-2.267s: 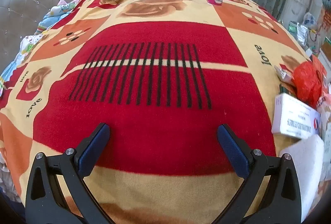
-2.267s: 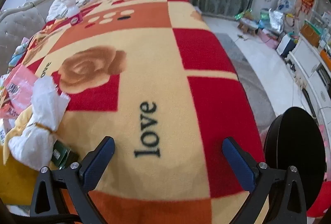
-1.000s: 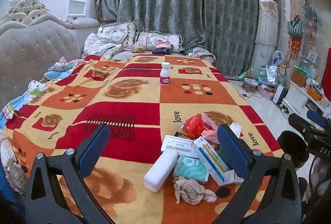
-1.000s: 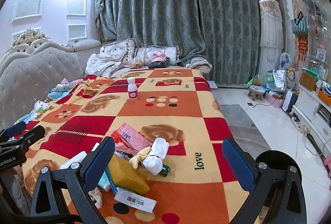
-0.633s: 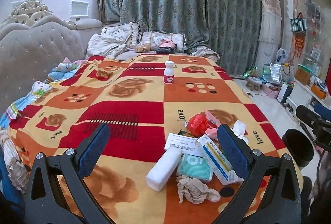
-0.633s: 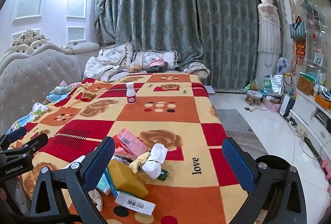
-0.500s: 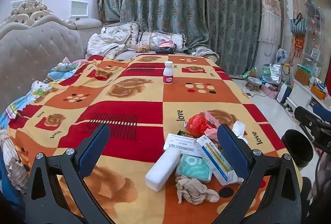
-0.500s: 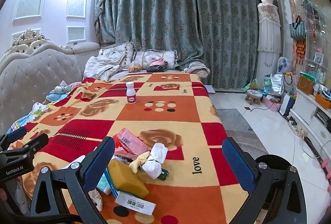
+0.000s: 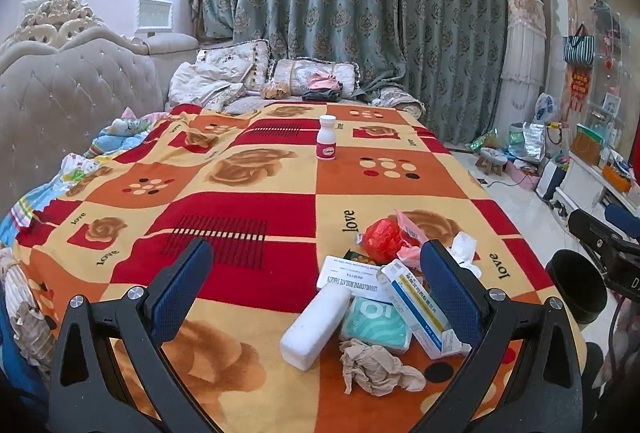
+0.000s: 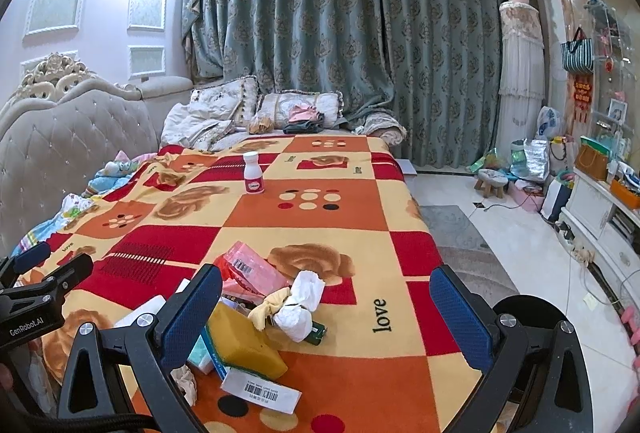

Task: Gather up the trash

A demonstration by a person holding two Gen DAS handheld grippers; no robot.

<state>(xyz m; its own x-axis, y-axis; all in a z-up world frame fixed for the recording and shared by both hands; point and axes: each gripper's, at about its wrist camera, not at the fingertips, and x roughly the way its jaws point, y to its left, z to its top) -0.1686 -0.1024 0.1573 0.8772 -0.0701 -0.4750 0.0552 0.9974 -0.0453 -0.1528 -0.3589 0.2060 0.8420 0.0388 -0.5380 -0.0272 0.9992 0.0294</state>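
Note:
A pile of trash lies near the foot of the bed: a white foam block (image 9: pixel 316 325), a teal tissue pack (image 9: pixel 376 321), a crumpled brown tissue (image 9: pixel 378 373), a long medicine box (image 9: pixel 420 309), a red plastic bag (image 9: pixel 382 239), and in the right wrist view a yellow sponge (image 10: pixel 244 347), a white wad (image 10: pixel 300 305) and a pink packet (image 10: pixel 252 269). My left gripper (image 9: pixel 316 285) is open and empty above the pile. My right gripper (image 10: pixel 326 313) is open and empty, held above the bed's foot.
A black round bin (image 9: pixel 576 291) stands on the floor right of the bed; it also shows in the right wrist view (image 10: pixel 532 313). A white bottle with pink label (image 9: pixel 327 144) stands mid-bed. Pillows and a headboard are at the far left. Clutter lines the right wall.
Both grippers have lifted from close above the blanket to a high view over the whole bed. In the last half second they barely moved. Both stay open.

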